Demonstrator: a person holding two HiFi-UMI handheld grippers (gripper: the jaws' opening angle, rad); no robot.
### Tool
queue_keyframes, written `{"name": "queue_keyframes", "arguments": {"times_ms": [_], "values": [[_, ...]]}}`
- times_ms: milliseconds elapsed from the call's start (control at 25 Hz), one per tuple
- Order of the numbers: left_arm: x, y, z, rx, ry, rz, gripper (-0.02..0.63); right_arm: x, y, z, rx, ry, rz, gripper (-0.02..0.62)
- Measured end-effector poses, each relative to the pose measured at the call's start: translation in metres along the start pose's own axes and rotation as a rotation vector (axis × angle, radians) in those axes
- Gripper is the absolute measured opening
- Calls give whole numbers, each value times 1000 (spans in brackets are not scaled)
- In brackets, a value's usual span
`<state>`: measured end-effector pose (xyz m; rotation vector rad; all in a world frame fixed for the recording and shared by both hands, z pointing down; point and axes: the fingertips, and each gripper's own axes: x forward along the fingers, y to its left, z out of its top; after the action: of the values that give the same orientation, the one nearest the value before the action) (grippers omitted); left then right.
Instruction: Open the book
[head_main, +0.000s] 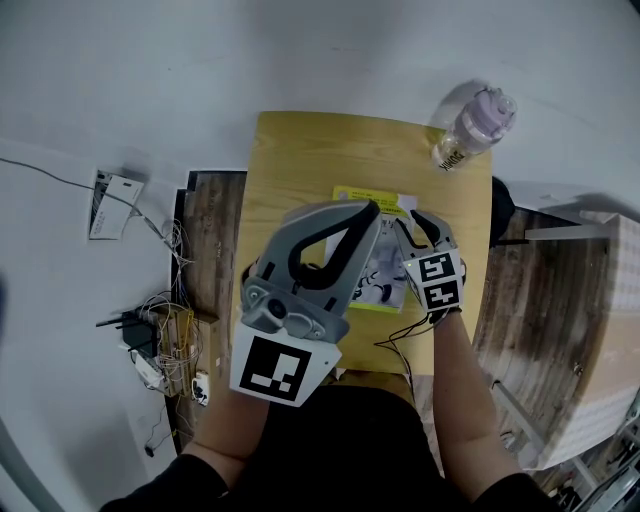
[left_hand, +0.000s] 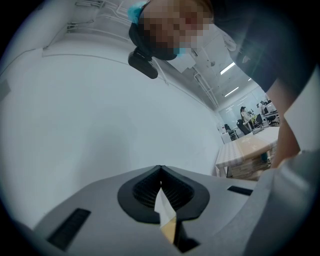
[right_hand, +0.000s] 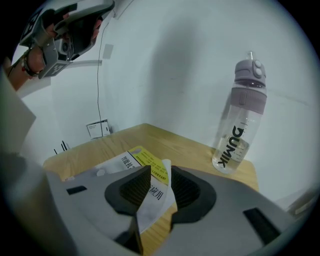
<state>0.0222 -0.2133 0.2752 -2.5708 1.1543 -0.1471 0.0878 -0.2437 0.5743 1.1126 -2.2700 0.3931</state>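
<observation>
The book (head_main: 372, 197), white with a yellow band, lies on the wooden table (head_main: 300, 150). My left gripper (head_main: 372, 208) hangs high above it, close to the head camera. In the left gripper view its jaws (left_hand: 161, 172) are shut, and a thin white sheet (left_hand: 162, 205), seemingly a page, is caught between the pads. My right gripper (head_main: 412, 228) is low at the book's right edge. In the right gripper view it (right_hand: 161, 175) stands open, with a printed white page (right_hand: 155, 195) loose between the pads. The yellow band (right_hand: 145, 162) shows just beyond.
A clear bottle with a lilac lid (head_main: 475, 128) (right_hand: 242, 115) stands at the table's far right corner. On the floor to the left lie cables and a power strip (head_main: 165, 340). A pale cabinet (head_main: 600, 330) stands at the right.
</observation>
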Motion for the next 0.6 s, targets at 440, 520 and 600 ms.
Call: {"name": "queue_keyframes", "arguments": {"times_ms": [440,520,600], "values": [[0,3,-9,-6,18,4,9,17,-7,-36,63,99,33,133],[0,3,-10,-9,19,6,9,18,-2,-40,75,110,48,127],[0,3,-10,-11,19,8,9,18,2,-45,79,122,56,115]]}}
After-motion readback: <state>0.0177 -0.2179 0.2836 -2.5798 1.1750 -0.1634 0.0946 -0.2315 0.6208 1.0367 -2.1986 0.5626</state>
